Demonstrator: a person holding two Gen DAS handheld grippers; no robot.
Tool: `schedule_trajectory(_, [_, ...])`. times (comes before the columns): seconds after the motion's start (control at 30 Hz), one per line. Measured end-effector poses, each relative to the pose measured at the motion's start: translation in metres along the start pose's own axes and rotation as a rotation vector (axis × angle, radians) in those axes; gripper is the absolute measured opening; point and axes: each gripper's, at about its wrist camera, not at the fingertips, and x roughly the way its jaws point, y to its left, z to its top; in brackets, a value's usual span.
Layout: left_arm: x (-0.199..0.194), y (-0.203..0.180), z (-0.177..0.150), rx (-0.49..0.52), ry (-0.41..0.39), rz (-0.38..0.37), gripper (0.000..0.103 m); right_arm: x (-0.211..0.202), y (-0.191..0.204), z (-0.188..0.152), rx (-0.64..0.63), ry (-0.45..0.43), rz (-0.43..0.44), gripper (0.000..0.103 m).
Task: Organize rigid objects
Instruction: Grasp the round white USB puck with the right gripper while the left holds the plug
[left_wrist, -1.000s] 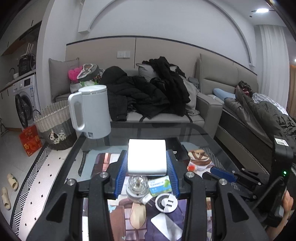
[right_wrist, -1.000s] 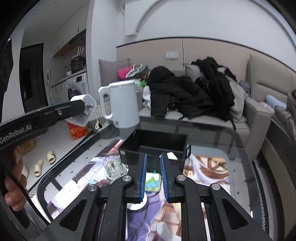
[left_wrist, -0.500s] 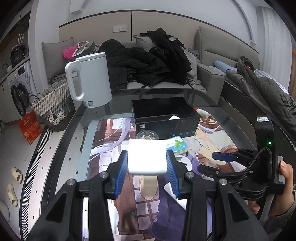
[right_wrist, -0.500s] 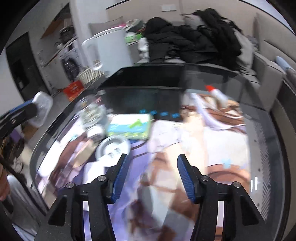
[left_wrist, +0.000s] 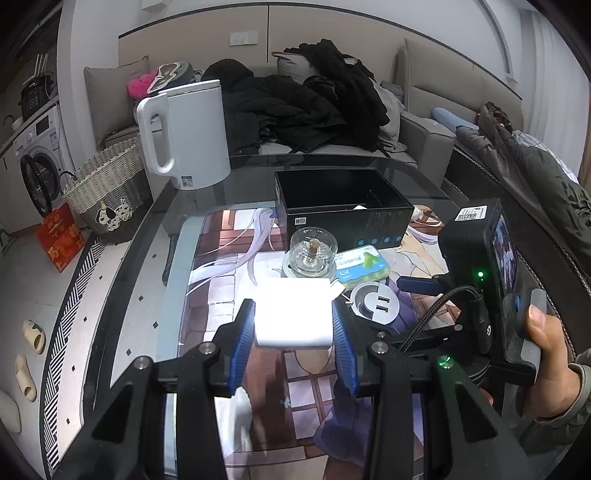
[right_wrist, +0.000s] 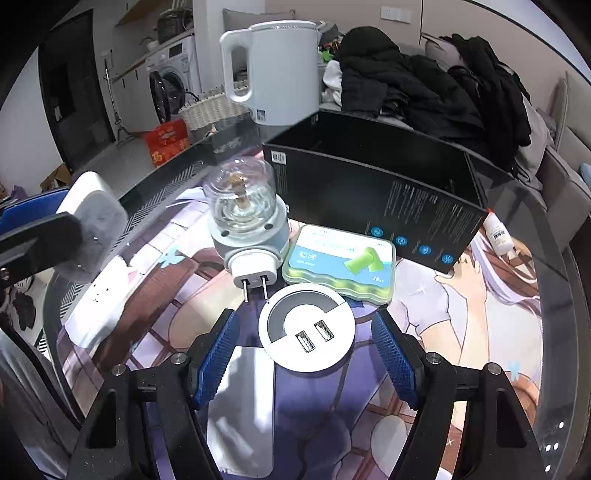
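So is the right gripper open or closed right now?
Open: the right gripper has its blue pads wide apart either side of the round USB hub, touching nothing.

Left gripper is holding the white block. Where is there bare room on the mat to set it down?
Bare mat lies left of the glass-domed plug, toward the kettle. Right of it is crowded: earplug case, round USB charger, black box, and the right gripper.

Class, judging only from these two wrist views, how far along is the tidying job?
Early stage. Done: the black box holds only something small and white. In hand: the left gripper grips a white block; the open right gripper brackets the round USB hub. Left: the glass-domed plug and green case.
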Motion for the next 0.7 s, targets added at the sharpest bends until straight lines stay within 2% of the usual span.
schedule_trajectory(0.1, [0.0, 0.001, 0.0, -0.003, 0.004, -0.006, 0.04, 0.007, 0.0, 0.0, 0.003, 0.018, -0.016, 0.071])
schedule_trajectory(0.13, [-0.001, 0.001, 0.0, -0.003, 0.001, -0.006, 0.04, 0.008, -0.001, 0.0, 0.006, 0.022, -0.013, 0.059])
schedule_trajectory(0.4, [-0.001, -0.003, 0.003, -0.003, -0.012, 0.002, 0.04, 0.002, -0.006, -0.003, 0.014, 0.023, -0.012, 0.059])
schedule_trajectory(0.57, [-0.002, -0.013, 0.006, 0.009, -0.027, -0.002, 0.04, -0.025, -0.01, -0.012, 0.029, -0.033, -0.015, 0.059])
schedule_trajectory(0.7, [-0.009, -0.023, 0.01, 0.022, -0.07, 0.006, 0.04, -0.053, -0.01, -0.022, 0.037, -0.091, -0.013, 0.059])
